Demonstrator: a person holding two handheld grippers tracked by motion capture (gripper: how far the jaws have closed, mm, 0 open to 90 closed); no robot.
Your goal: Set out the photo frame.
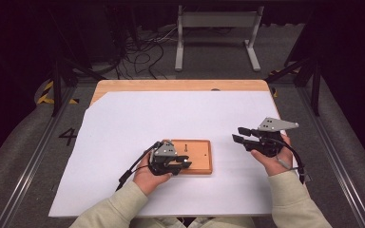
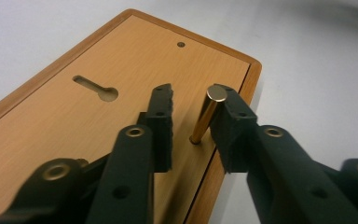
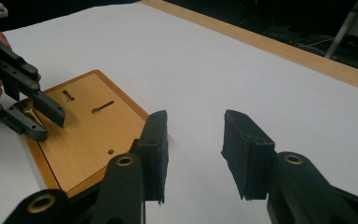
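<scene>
Wooden board sits flat on the white sheet that covers most of the desk, a bit toward the near edge and roughly mid-width. It's a light wood panel with a darker rim, and on its face you can see a keyhole-shaped slot and a small round hole further along.

Near one edge of the board a little brass pin stands up out of the surface, leaning slightly. The left gripper is right on it: the pin is between the two black jaws, its shiny top up against the right-hand pad, while the other pad is close but I can see a sliver of gap there. So not fully clenched on the pin, more like bracketing it with one side touching. From the high view that same gripper sits over the board's left part, near its near edge, hand behind it.

The right gripper is off the board entirely, over bare white sheet toward the desk's right edge, jaws parted with nothing between them. In the high view it is held above the sheet, well apart from the board, pointing left toward it.
</scene>
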